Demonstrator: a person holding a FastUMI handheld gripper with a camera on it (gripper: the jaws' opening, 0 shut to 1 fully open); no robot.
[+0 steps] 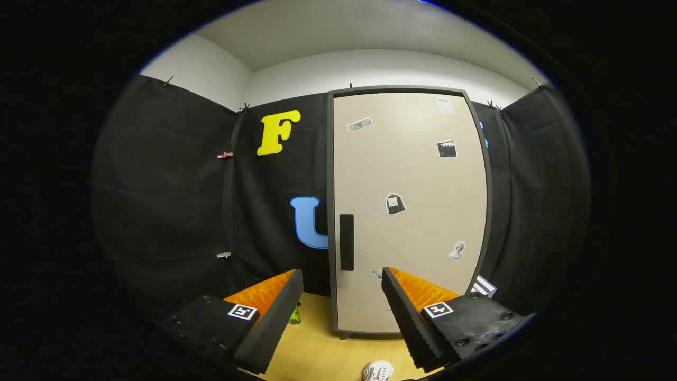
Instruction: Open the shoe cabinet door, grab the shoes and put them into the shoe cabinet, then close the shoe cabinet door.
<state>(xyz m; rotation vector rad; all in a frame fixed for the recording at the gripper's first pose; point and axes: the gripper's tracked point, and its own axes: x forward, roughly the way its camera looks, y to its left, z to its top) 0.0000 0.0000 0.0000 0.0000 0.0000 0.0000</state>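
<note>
**Beige door closed, handle waiting on its left edge**

Beige and matte, the shoe cabinet door (410,211) stands fully closed in its dark grey frame, straight ahead of the gripper (342,280) and a little beyond its fingertips. The cabinet stands on a pale wooden floor (317,354), backed by the black cloth wall. The jaws are spread wide with nothing between them; through the gap I see the lower part of the door.

The place to take hold is the dark vertical handle (346,242), a slim slot or bar near the door's left edge, just above the fingers. Whether it is recessed or raised I cannot tell from here. The hinges are probably on the right, so a pull at the handle should swing the panel outward. The door looks like a rigid, smooth board, light enough to swing freely; the flat face, dotted with small stickers, gives no purchase, so only the handle will do.

A white shoe (378,371) lies on the floor low between the fingers, partly in view. It looks soft and light, likely best pinched at its collar or side wall. Something white with dark stripes (484,287) sits at the cabinet's right foot; possibly another shoe, but I cannot say.
</note>
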